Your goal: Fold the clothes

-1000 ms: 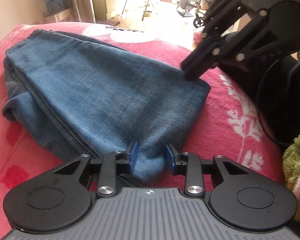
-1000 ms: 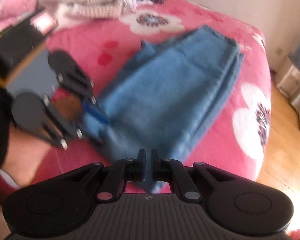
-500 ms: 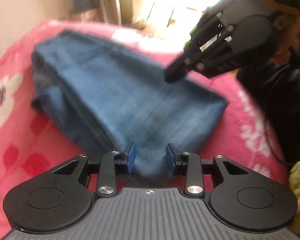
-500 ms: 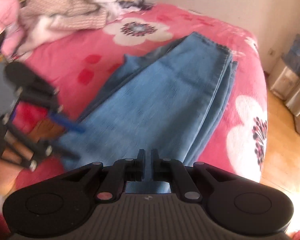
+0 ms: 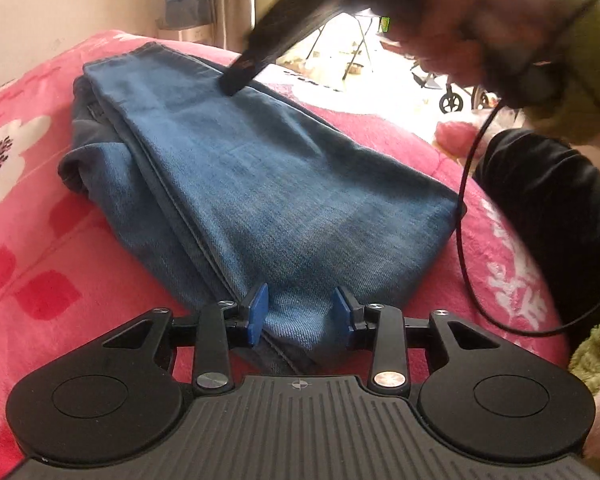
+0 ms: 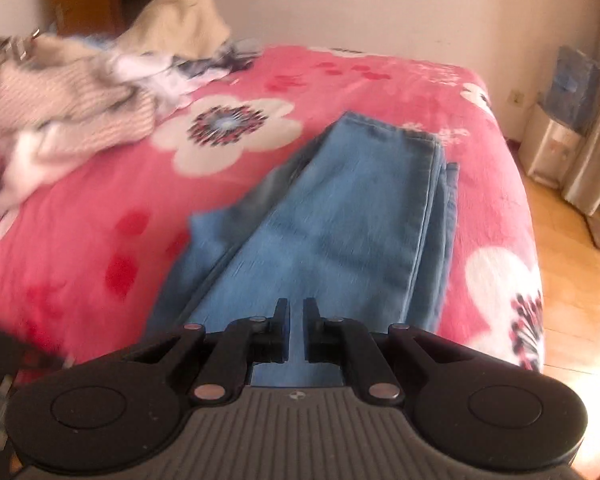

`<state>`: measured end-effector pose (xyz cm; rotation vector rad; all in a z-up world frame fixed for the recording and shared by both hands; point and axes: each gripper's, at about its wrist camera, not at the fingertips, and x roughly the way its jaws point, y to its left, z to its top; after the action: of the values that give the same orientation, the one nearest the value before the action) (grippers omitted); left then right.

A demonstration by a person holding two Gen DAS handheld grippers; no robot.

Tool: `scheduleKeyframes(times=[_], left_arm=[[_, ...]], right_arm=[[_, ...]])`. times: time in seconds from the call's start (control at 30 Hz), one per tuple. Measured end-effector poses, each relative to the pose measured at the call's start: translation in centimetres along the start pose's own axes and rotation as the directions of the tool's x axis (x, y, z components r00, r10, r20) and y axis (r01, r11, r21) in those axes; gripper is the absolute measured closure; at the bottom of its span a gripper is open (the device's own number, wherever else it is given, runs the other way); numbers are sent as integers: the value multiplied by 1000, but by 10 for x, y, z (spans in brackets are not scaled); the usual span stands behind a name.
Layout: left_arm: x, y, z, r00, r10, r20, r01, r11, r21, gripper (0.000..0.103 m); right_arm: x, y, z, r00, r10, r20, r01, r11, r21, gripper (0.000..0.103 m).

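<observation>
1. We find the jeans (image 5: 276, 184) lying on the bed (image 5: 40, 240), already folded lengthwise into a narrow stack, with the layered edges visible along one side.
2. The left gripper (image 5: 298, 312) has the near end of the jeans between its blue pads (image 5: 257, 312). Its jaws are opening; the cloth fills the gap, but we judge the pads are no longer pinching it.
3. The right gripper (image 6: 296, 330) has its jaws drawn nearly together, with only a thin slit between them, and holds nothing. In the left view its blurred tip sits over the far part of the jeans; we cannot tell whether it touches the denim.
4. Progress, in our judgement: the lengthwise fold is done, and the stack lies fairly flat, though one lower layer pokes out at the side.
5. Remaining on this item: likely a crosswise fold, end to end, to make it compact.
6. A heap of clothes (image 6: 72, 92) lies unfolded at the far side of the bed, well apart from the jeans. Most of the task is still outstanding.
</observation>
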<state>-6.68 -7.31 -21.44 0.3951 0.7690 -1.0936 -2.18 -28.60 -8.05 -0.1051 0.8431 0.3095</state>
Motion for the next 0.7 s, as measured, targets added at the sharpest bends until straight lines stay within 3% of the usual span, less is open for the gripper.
scheduleKeyframes(times=[0.13,0.2,0.3,0.37,0.5,0.6,0.7], left_arm=[[0,1,-2,1000,-14,11,14,1000,7,67],[0,3,-3,1000,-22,13,22,1000,7,67],[0,4,-3,999,-34,17,33,999,14,66],[0,4,-3,999,-39,19,39,999,13,66],[0,5,-4,999,-41,23,41,999,15,66],[0,6,-3,999,-43,27,43,999,3,66],[-1,7,-3,999,-45,27,45,999,-5,65]], right_arm=[[59,-15,-15,996,-25,-89,31,998,61,97],[59,-14,-15,997,-21,-77,25,998,54,97],[52,-19,3,990,11,-138,3,995,101,96],[47,-28,18,996,21,-86,-9,991,134,96],[59,-42,37,997,-72,14,70,987,142,96],[98,-58,33,994,-111,-20,113,982,152,95],[98,-54,30,992,-125,1,124,986,112,95]])
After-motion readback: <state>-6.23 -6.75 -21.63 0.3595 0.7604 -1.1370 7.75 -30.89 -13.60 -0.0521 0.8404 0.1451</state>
